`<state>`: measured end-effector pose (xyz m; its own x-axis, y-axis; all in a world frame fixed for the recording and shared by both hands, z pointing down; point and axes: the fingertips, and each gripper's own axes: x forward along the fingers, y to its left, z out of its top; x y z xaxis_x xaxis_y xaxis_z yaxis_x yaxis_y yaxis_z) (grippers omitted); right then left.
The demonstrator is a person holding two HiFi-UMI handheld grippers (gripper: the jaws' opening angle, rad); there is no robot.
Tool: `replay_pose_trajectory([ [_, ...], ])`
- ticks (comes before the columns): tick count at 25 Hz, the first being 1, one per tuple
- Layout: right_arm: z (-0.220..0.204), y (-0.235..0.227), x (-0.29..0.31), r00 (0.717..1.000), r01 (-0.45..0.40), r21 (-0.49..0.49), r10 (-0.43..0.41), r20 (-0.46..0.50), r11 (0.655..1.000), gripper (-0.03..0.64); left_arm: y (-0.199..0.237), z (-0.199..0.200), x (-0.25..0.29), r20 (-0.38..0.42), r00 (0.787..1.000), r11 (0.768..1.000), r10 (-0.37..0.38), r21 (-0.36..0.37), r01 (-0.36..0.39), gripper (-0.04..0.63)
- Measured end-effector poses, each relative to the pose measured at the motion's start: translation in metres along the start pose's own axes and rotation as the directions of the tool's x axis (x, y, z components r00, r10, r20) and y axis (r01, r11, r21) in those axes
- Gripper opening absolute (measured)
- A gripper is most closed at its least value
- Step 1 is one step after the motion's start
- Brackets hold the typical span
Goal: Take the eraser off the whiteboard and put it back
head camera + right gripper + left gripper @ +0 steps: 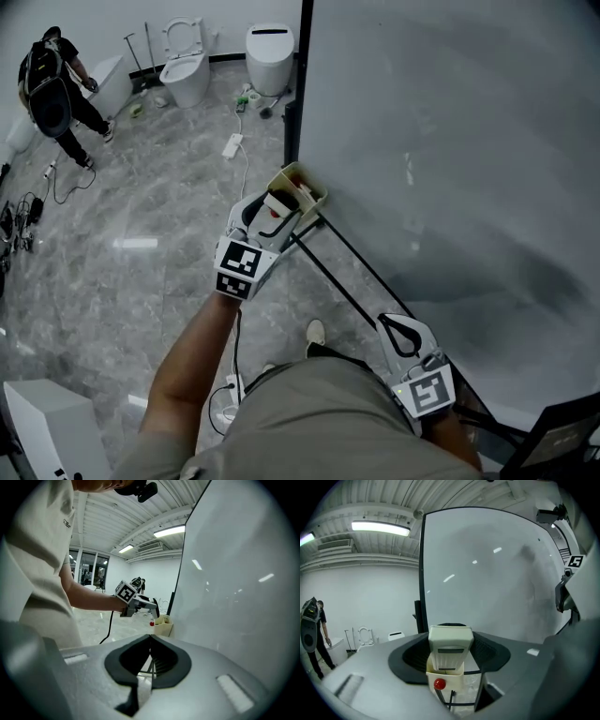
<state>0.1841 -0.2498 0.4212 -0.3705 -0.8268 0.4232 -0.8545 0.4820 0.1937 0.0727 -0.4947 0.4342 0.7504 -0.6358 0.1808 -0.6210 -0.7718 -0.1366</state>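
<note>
A white eraser (450,645) stands upright between the jaws of my left gripper (451,633), which is shut on it. Its lower end is just over a cream holder box (449,682) fixed at the whiteboard's (487,573) left edge. A red knob on a dark stem (439,684) sits at the box's front. In the head view the left gripper (284,195) holds the eraser (277,202) beside the box (302,180). My right gripper (386,321) hangs lower along the whiteboard (450,141), shut and empty (151,639). From there the left gripper (154,608) shows above the box (163,627).
Black stand bars (347,272) run under the board between my grippers. On the marble floor lie a power strip with cable (232,145) and more cables (19,220). Two toilets (187,66) (270,56) stand at the far wall, and a person (52,94) bends at far left.
</note>
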Motion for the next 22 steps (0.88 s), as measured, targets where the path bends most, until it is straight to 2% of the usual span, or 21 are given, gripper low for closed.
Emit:
replay_pose_trajectory([
  [6,0.005,0.029,0.008,0.998,-0.053,-0.025,0.054,0.018,0.998,0.003,0.004,0.030,-0.064,0.070,0.997,0.999,0.031,-0.005,-0.031,0.272],
  [15,0.021,0.093,0.019,0.986,-0.159,-0.052,0.161,0.049,0.986,0.003,0.006,0.060,-0.199,0.157,0.982,0.994,0.108,-0.031,-0.105,0.272],
  [19,0.020,0.105,0.038,0.975,-0.207,-0.061,0.211,0.065,0.976,0.003,0.007,0.058,-0.236,0.144,0.977,0.986,0.156,-0.076,-0.146,0.272],
  [22,0.030,0.138,0.034,0.967,-0.240,-0.069,0.245,0.069,0.968,0.003,0.006,0.058,-0.290,0.136,0.972,0.980,0.190,-0.093,-0.178,0.272],
])
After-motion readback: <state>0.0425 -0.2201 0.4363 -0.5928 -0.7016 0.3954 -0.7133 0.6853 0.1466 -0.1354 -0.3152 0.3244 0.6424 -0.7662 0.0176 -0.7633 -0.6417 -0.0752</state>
